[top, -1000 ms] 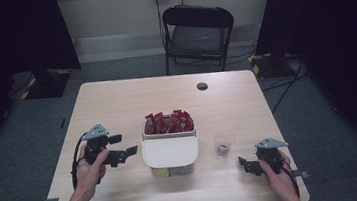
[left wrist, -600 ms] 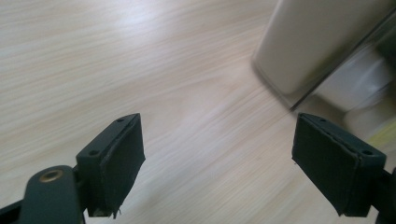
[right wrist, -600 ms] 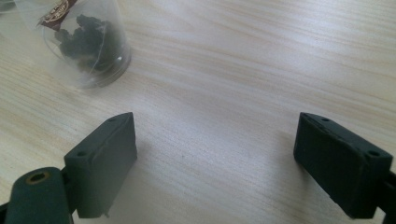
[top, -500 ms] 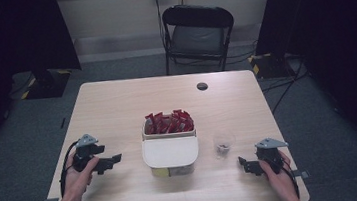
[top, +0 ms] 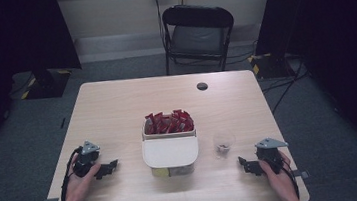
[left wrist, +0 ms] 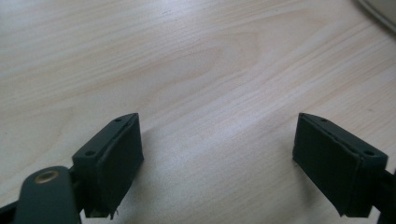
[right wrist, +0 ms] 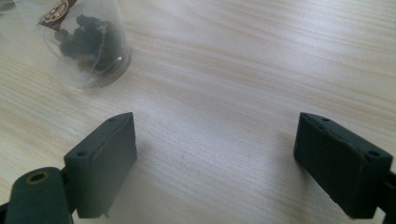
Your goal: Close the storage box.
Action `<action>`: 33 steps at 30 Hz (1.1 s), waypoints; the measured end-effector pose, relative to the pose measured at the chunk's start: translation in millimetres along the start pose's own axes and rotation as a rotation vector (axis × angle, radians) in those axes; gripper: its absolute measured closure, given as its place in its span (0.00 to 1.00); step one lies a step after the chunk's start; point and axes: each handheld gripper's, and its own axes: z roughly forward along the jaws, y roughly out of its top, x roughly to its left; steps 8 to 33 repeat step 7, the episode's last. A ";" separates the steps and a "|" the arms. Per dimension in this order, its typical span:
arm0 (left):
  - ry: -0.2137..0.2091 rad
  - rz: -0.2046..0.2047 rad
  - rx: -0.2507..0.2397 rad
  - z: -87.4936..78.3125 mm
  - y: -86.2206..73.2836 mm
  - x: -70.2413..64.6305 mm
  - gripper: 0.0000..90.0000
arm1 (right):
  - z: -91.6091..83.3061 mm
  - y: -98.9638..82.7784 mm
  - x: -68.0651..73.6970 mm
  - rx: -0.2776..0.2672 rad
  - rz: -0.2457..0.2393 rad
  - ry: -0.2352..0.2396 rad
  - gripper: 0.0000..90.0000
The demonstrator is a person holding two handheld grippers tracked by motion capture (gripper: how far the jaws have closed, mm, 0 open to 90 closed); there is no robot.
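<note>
A white box (top: 170, 154) stands in the middle of the table, its far half packed with red packets (top: 169, 123) and its near half under a white lid. Right of it stands a small clear cup (top: 223, 143) with something dark in the bottom; the same clear cup (right wrist: 86, 39) is at the upper left of the right gripper view. My left gripper (top: 108, 168) rests low at the table's near left, open, with bare wood between its jaws (left wrist: 218, 154). My right gripper (top: 246, 165) sits at the near right, open and empty (right wrist: 215, 161).
A small black disc (top: 202, 86) lies near the table's far edge. A black folding chair (top: 196, 33) stands behind the table. A corner of the white box (left wrist: 380, 10) shows at the upper right of the left gripper view. Cables trail from both grippers.
My left gripper has come down and toward the near left of the table, away from the box. The right gripper has stayed where it was.
</note>
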 end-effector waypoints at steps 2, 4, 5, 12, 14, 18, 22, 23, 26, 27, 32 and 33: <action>-0.004 0.011 -0.018 0.7 -2.6 1.1 0.12 | 0.0 0.0 0.0 0.000 0.000 0.000 0.14; -0.002 0.014 -0.016 0.6 -2.6 1.3 0.12 | 0.1 0.0 -0.1 0.000 -0.001 -0.001 0.14; -0.002 0.014 -0.016 0.6 -2.6 1.3 0.12 | 0.1 0.0 0.0 0.000 0.000 -0.002 0.14; -0.002 0.014 -0.016 0.6 -2.6 1.3 0.12 | 0.1 -0.1 -0.1 0.000 -0.002 -0.002 0.14; -0.002 0.014 -0.016 0.6 -2.6 1.3 0.12 | 0.1 -0.1 -0.1 0.000 -0.002 -0.002 0.14; -0.002 0.014 -0.016 0.6 -2.6 1.3 0.12 | 0.1 -0.1 -0.1 0.000 -0.002 -0.002 0.14; -0.002 0.014 -0.016 0.6 -2.6 1.3 0.12 | 0.1 -0.1 -0.1 0.000 -0.002 -0.002 0.14; -0.002 0.014 -0.016 0.6 -2.6 1.3 0.12 | 0.1 -0.1 -0.1 0.000 -0.002 -0.002 0.14; -0.002 0.014 -0.016 0.6 -2.6 1.3 0.12 | 0.1 -0.1 -0.1 0.000 -0.002 -0.002 0.14; -0.002 0.014 -0.016 0.6 -2.6 1.3 0.12 | 0.1 -0.1 -0.1 0.000 -0.002 -0.002 0.14; -0.002 0.014 -0.016 0.6 -2.6 1.3 0.12 | 0.1 -0.1 -0.1 0.000 -0.002 -0.002 0.14; -0.002 0.014 -0.016 0.6 -2.6 1.3 0.12 | 0.1 -0.1 -0.1 0.000 -0.002 -0.002 0.14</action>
